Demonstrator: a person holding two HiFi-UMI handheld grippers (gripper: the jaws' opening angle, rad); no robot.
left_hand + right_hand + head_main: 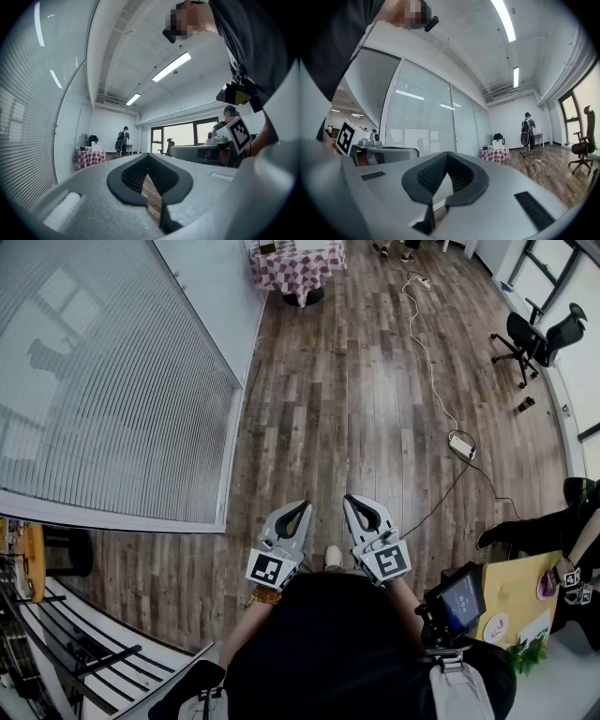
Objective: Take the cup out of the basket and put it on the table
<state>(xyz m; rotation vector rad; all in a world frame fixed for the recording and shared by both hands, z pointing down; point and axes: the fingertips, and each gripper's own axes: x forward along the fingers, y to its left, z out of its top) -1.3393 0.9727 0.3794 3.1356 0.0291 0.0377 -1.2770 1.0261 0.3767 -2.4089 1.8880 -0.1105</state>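
Neither a cup nor a basket shows in any view. In the head view both grippers are held side by side close to the person's body, pointing out over the wooden floor. My left gripper [298, 506] has its jaws closed together with nothing between them, and so does my right gripper [352, 499]. The left gripper view shows the left gripper [148, 155] shut, aimed across the room towards a far window. In the right gripper view the right gripper [447, 153] is shut too, facing a glass wall with blinds.
A yellow table [521, 589] with small items stands at the lower right, with a seated person [562, 521] beside it. A cable and power strip [460, 446] lie on the floor. A checked-cloth table [295, 265] and office chairs [536, 334] are far off. A metal rack [56, 638] stands at the lower left.
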